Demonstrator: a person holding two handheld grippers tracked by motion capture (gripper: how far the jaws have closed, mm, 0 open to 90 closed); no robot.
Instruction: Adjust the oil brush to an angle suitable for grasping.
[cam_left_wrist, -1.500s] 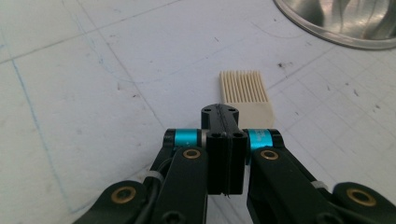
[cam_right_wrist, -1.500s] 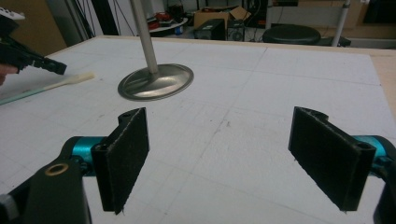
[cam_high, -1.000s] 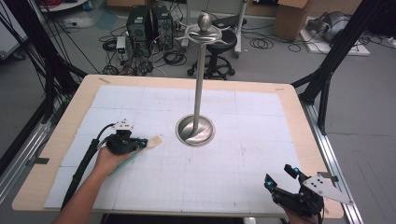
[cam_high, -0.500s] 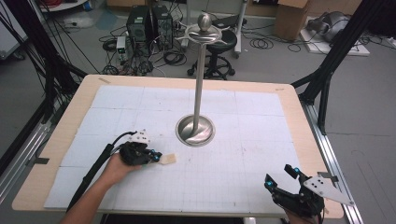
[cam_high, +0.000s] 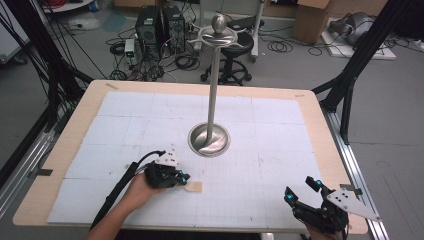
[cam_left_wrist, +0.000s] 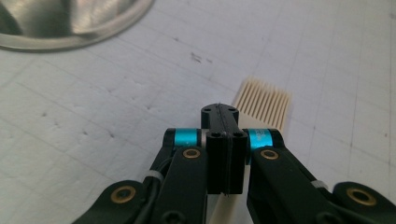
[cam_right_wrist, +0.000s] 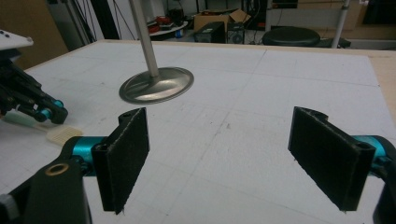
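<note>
Tabletop (cam_high: 60, 165) – white gridded sheets on a wood board, cluttered lab floor beyond. Left tool (cam_high: 181, 178) clenched on a comb-like cream piece (cam_high: 194, 186), low, near the stand base (cam_high: 209, 140). Right tool (cam_high: 302, 191) released. No legible labels.

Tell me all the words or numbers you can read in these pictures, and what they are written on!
None: there are no words or numbers to read.
The white mat on the table carries only thin grid lines.
The cardboard boxes on the floor are too far and blurred to show any print.
The metal stand, the comb and both grippers, left and right, bear no lettering.
</note>
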